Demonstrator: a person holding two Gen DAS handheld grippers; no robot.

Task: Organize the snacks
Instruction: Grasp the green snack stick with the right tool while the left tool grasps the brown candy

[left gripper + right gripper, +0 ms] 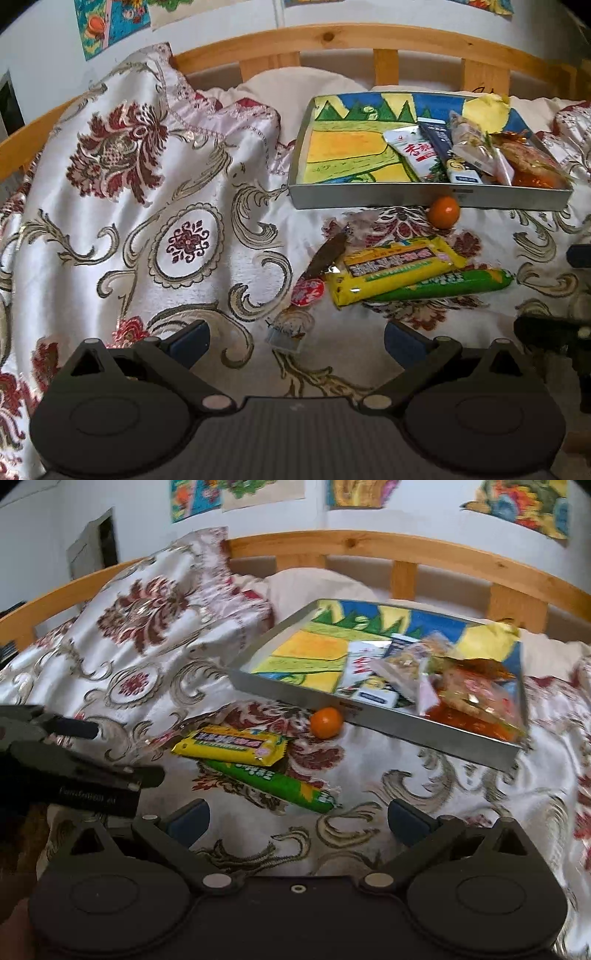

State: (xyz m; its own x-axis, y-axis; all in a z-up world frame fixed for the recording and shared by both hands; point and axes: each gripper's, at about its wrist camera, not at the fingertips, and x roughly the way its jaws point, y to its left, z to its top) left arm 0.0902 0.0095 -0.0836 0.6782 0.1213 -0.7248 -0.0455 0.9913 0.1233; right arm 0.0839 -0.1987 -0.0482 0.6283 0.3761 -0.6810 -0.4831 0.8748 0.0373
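Note:
A grey tray (369,201) (295,698) with a colourful painted bottom lies on the bed and holds several snack packets (469,151) (424,672) at its right side. On the bedspread in front of it lie a small orange (444,210) (326,722), a yellow packet (391,269) (231,744), a green packet (454,284) (273,782), a brown wrapper (327,254), a red round candy (306,291) and a small clear wrapper (284,332). My left gripper (297,338) is open and empty just before the clear wrapper. My right gripper (299,818) is open and empty near the green packet.
A floral satin bedspread (147,221) (443,794) covers the bed and is bunched high at the left. A wooden bed rail (332,40) (369,542) runs behind the tray. The left gripper's body (66,771) shows at the left of the right wrist view.

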